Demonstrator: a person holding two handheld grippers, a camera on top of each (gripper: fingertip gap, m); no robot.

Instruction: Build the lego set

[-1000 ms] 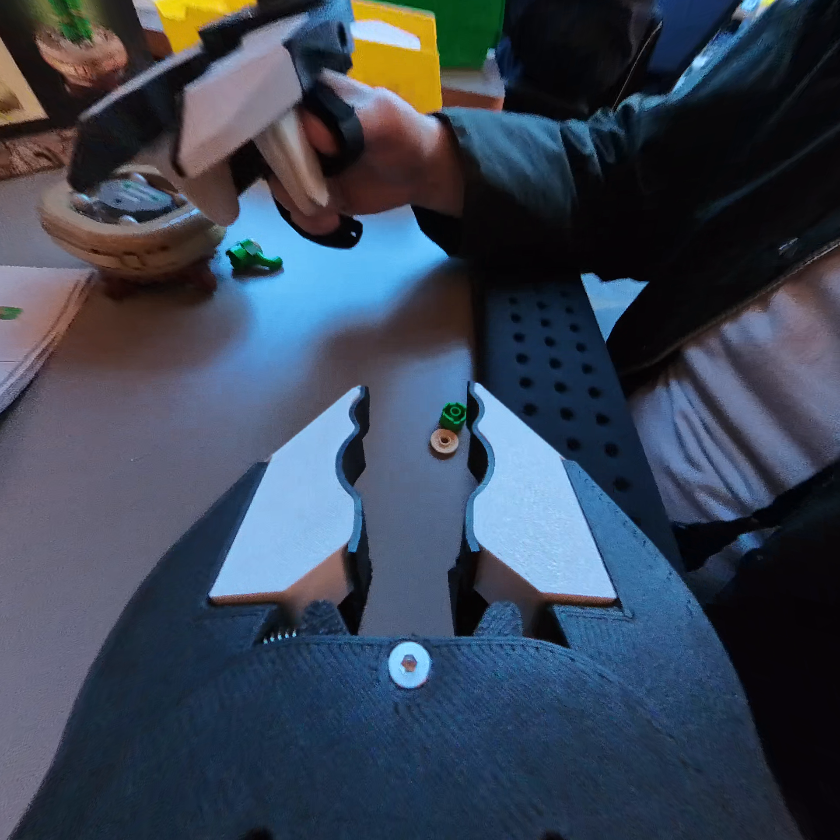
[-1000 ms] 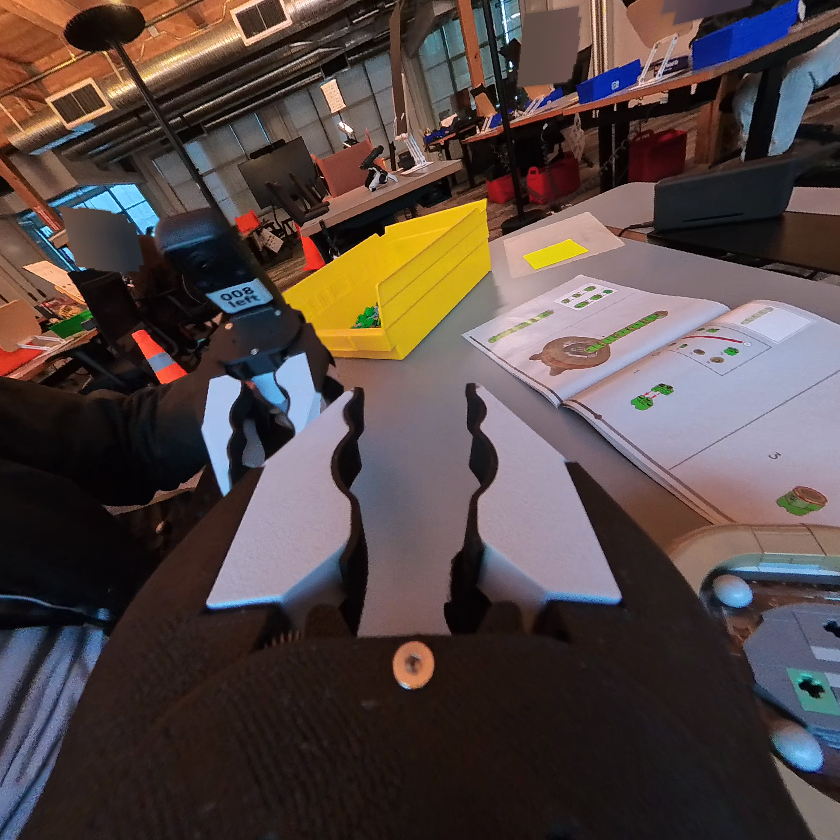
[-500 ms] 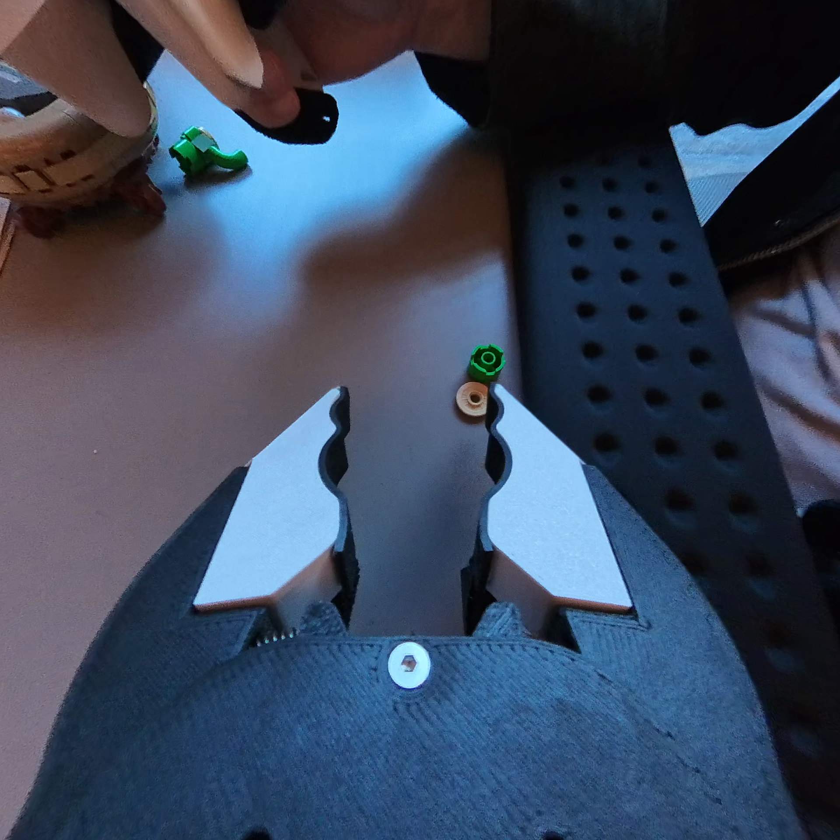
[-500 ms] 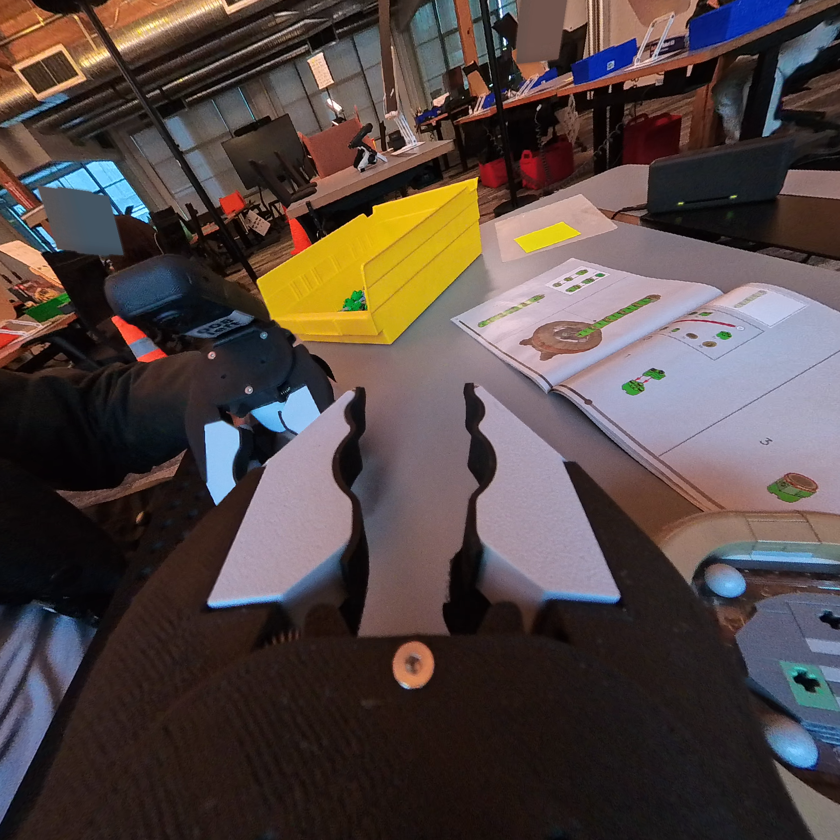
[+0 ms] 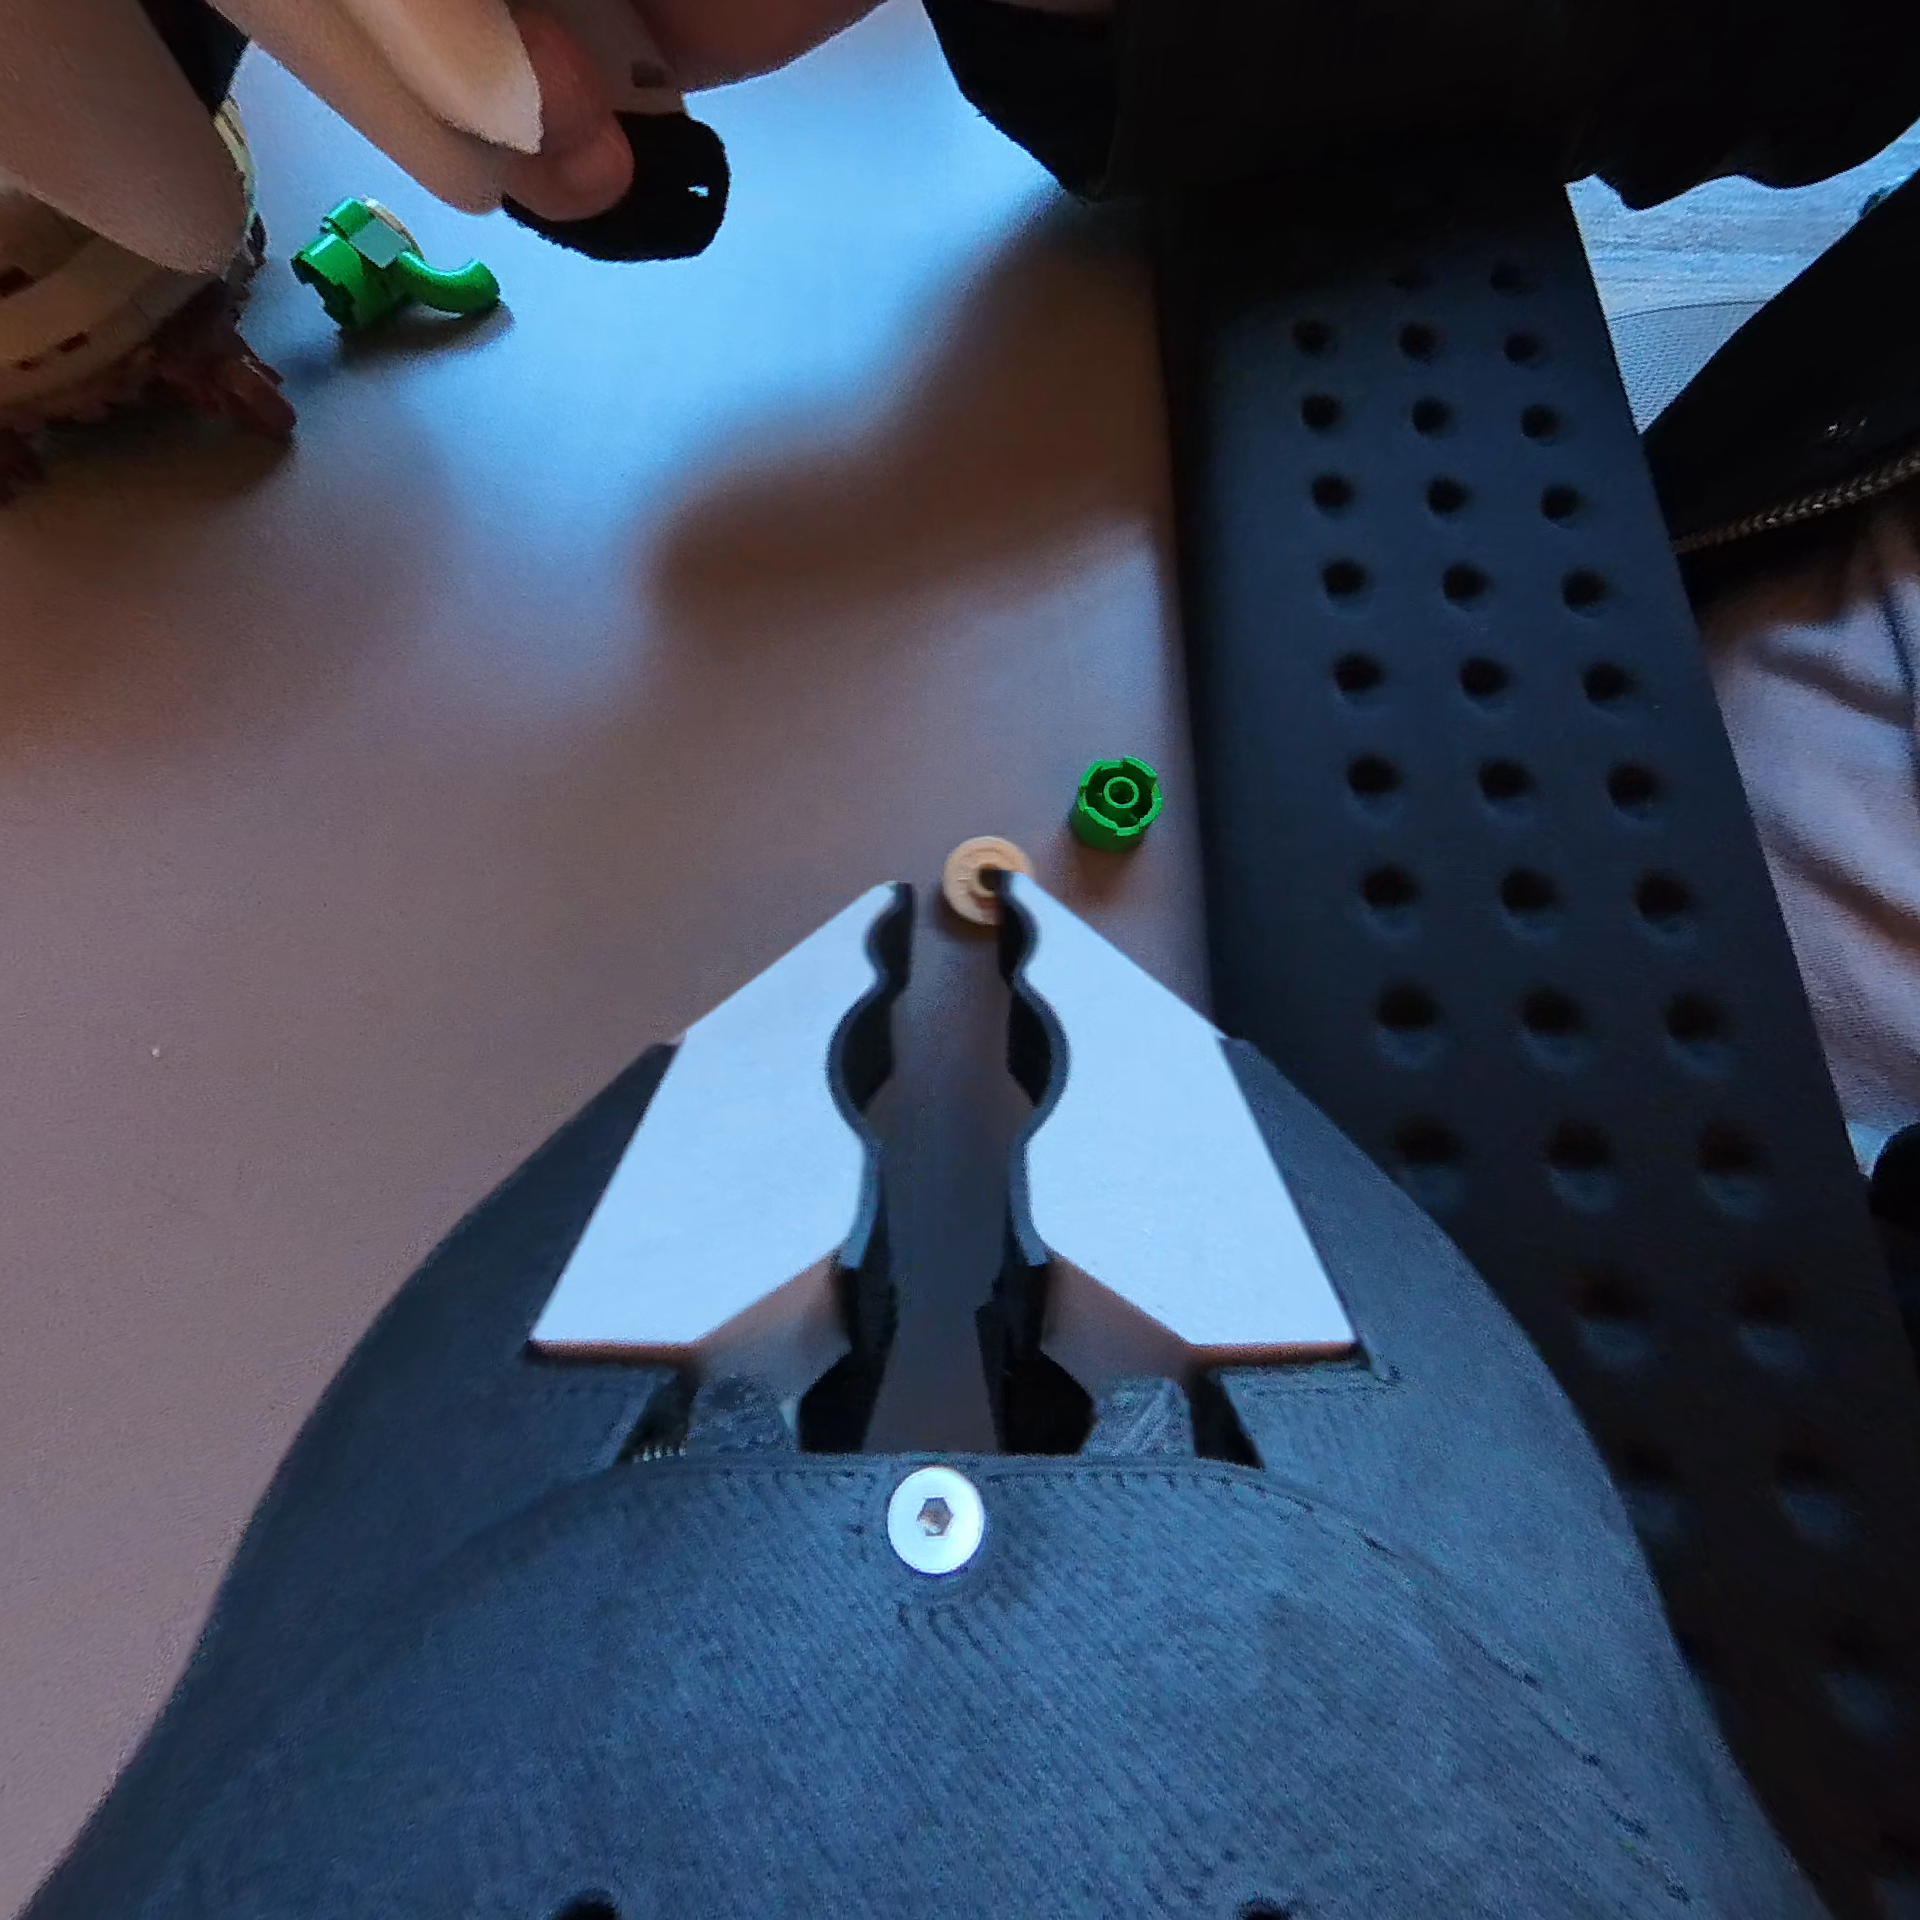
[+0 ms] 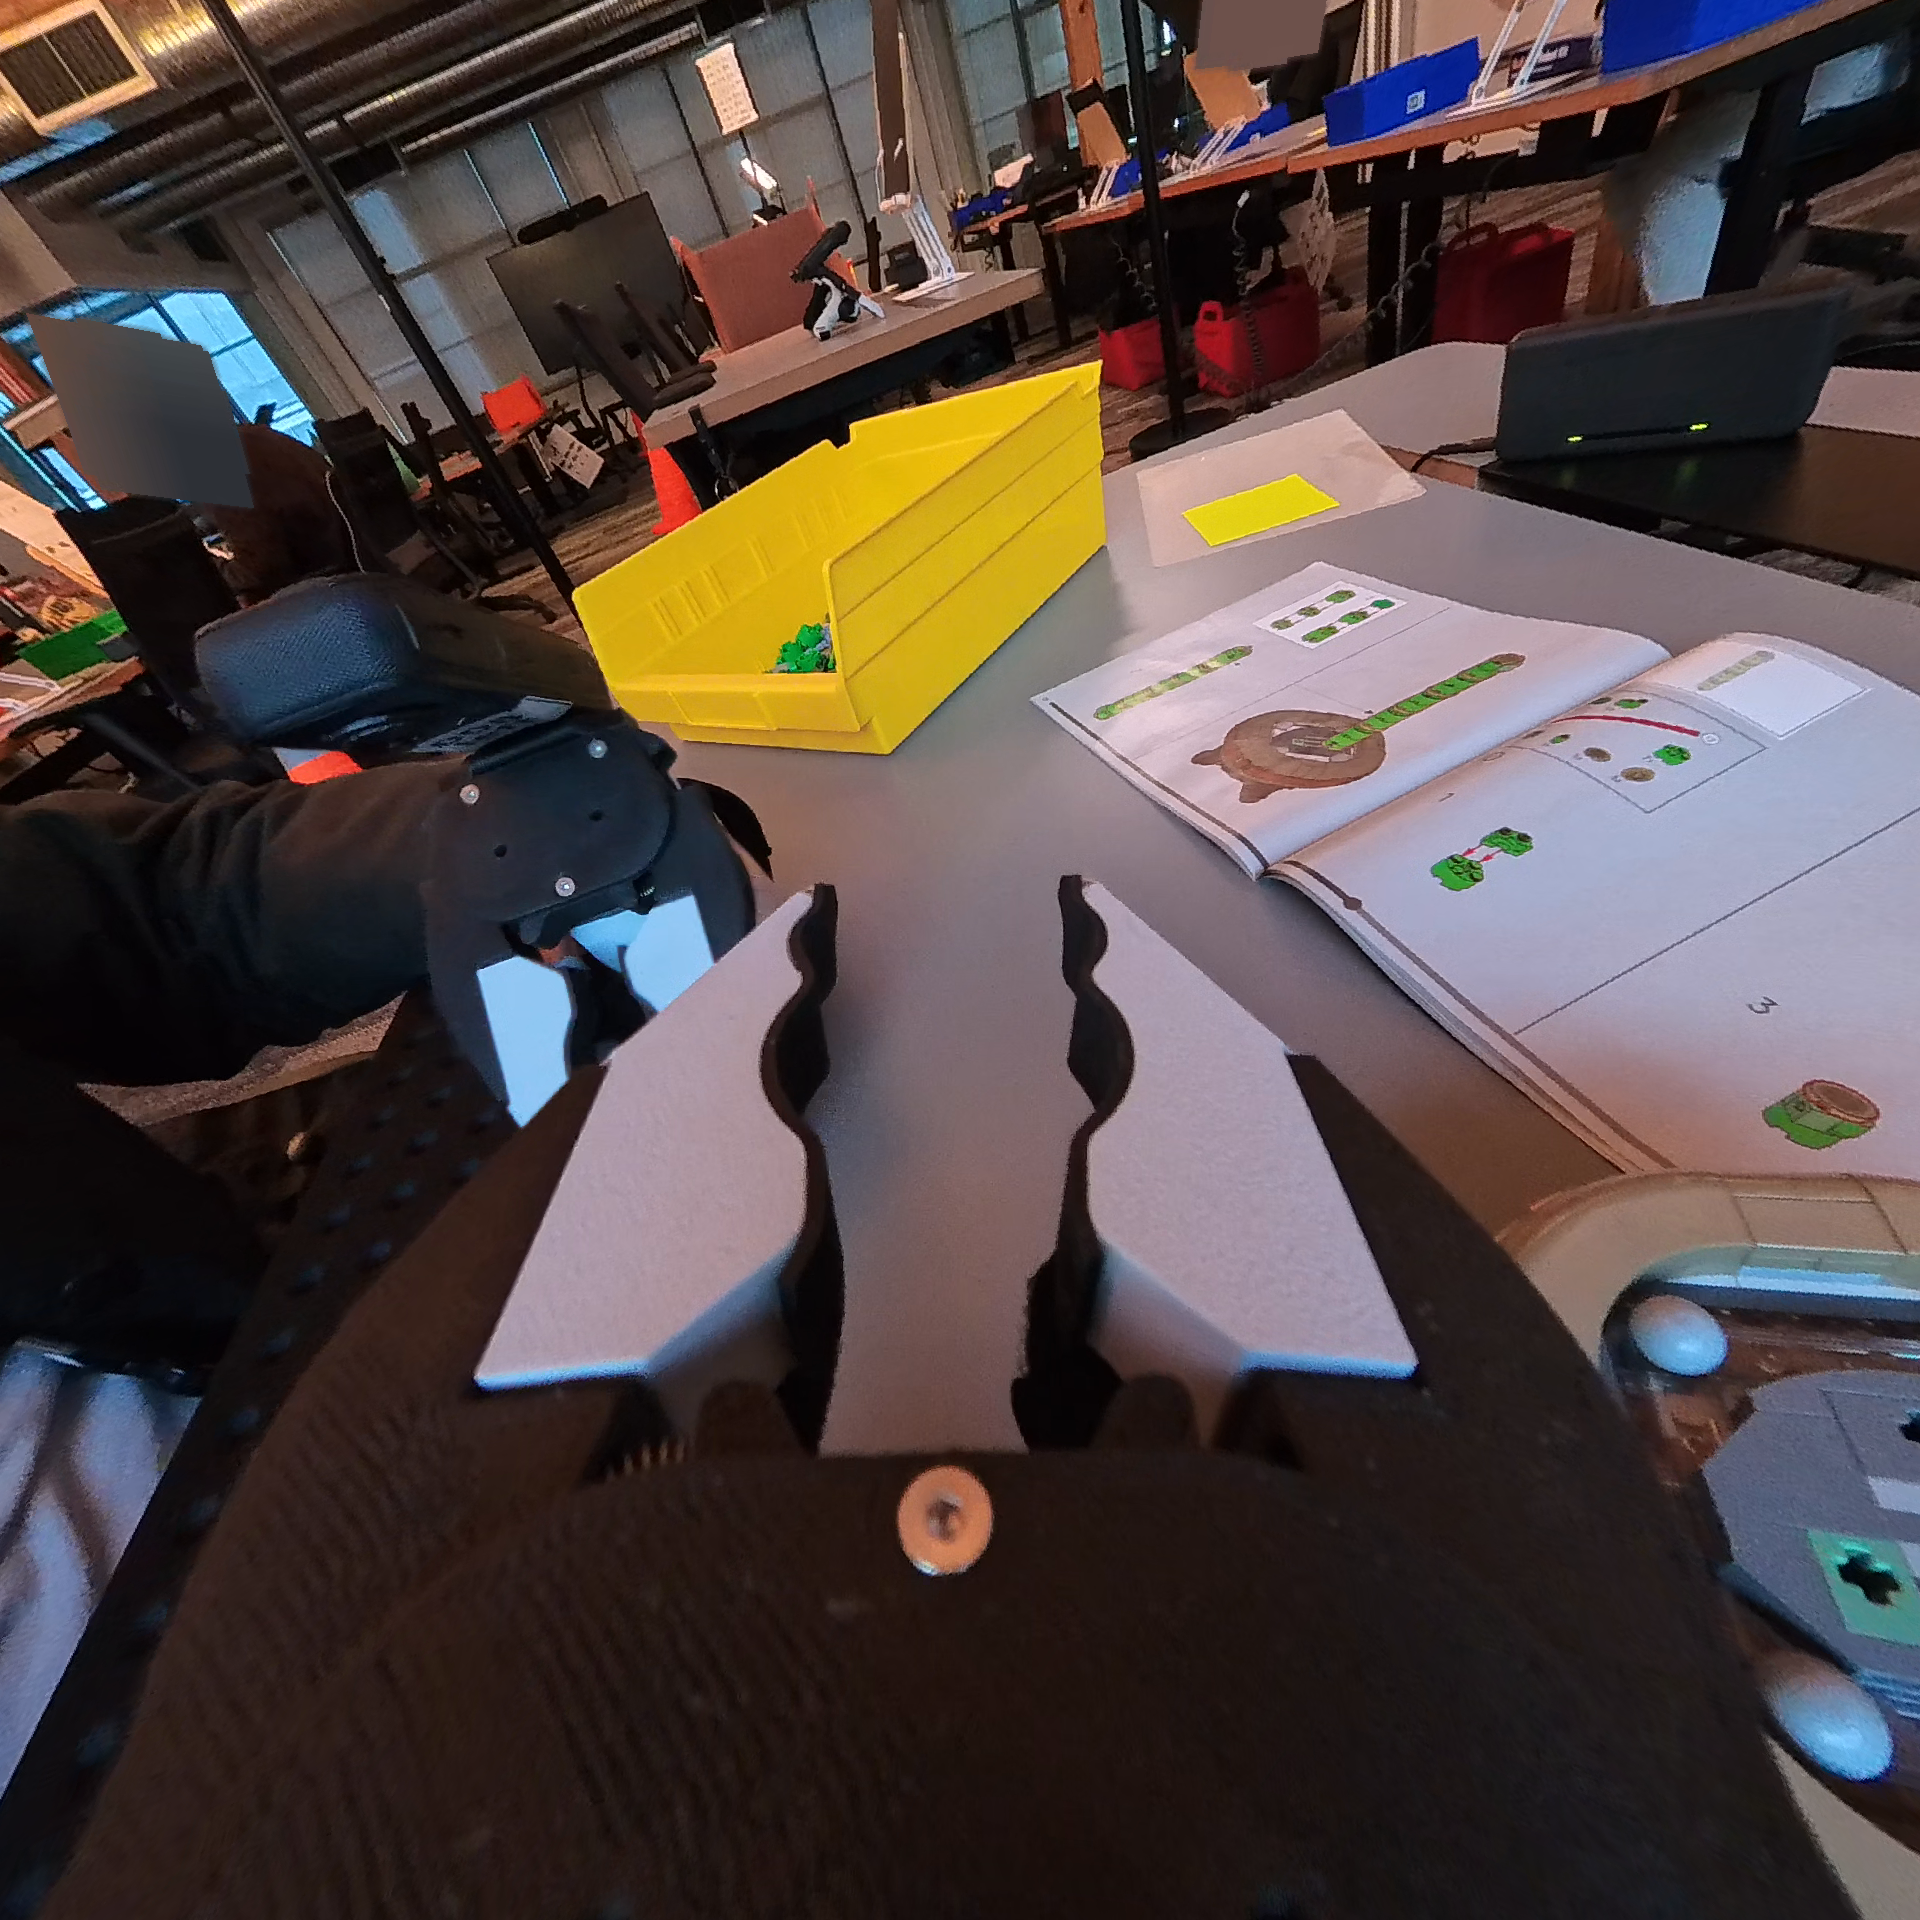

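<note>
Lego bits lie right under my left claw (image 5: 948, 891): a tan round stud (image 5: 977, 878) sits on the grey table (image 5: 416, 779) at my fingertips, the right tip overlapping its edge, and a green round brick (image 5: 1116, 803) waits just beside it, close to the black perforated strip (image 5: 1507, 727) along the table's edge. My left jaws stand narrowly apart and grip nothing; the stud is at the mouth, not between the pads. Farther off to the left lies a green curved piece (image 5: 390, 270), next to the tan pot model (image 5: 94, 312), with my other hand (image 5: 436, 94) hanging overhead.

Over to the right wrist view now. My right claw (image 6: 945, 904) hovers above the table, jaws moderately open, empty. Beyond it the instruction booklet (image 6: 1507, 831) lies open, a yellow bin (image 6: 935, 582) with green pieces stands farther back, and the pot model's top (image 6: 1766, 1455) shows at lower right. My left claw (image 6: 582, 935) is down low at the near edge.

I judge this as the pick-up of the tan stud, likely to go with the green brick. Next move: shift a touch to the right so the stud centres between the pads, then close gently. It's thin and flat, so it may skid away.
</note>
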